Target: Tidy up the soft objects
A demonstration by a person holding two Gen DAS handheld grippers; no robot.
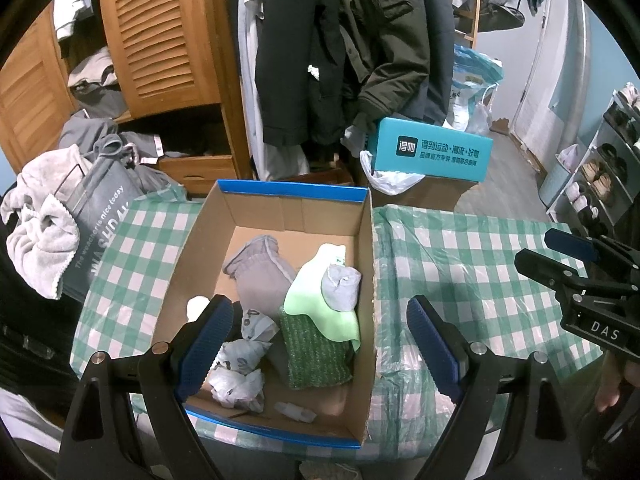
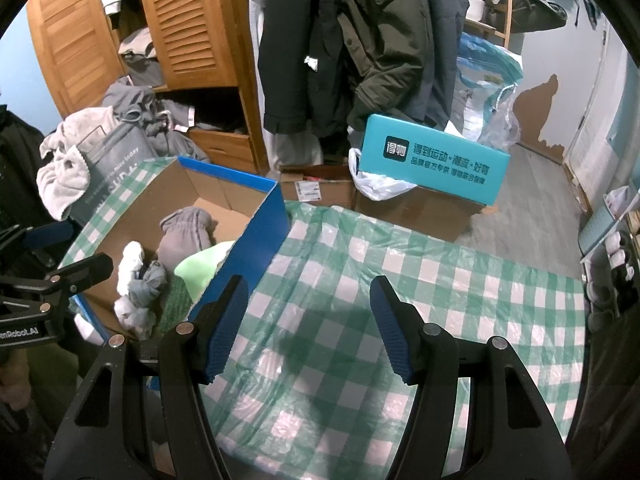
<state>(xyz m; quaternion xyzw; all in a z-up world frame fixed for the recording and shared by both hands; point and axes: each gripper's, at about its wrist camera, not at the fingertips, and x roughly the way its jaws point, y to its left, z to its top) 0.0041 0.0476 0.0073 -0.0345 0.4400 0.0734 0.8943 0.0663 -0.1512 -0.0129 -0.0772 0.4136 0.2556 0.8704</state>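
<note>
The open left gripper [image 1: 316, 336] is hovering over the blue-rimmed cardboard box [image 1: 294, 190], where a pale green cloth [image 1: 320, 300] is lying against a grey sock [image 1: 258, 276].

I see a tabletop [image 2: 400, 280] under a green-checked plastic cover. Behind it stands a wooden wardrobe [image 1: 160, 40] with louvred doors, dark coats [image 1: 340, 48] hanging beside it. The wall [image 2: 560, 80] is pale blue, the floor [image 2: 532, 200] grey, and a shoe rack [image 1: 600, 168] lines the right side.
</note>
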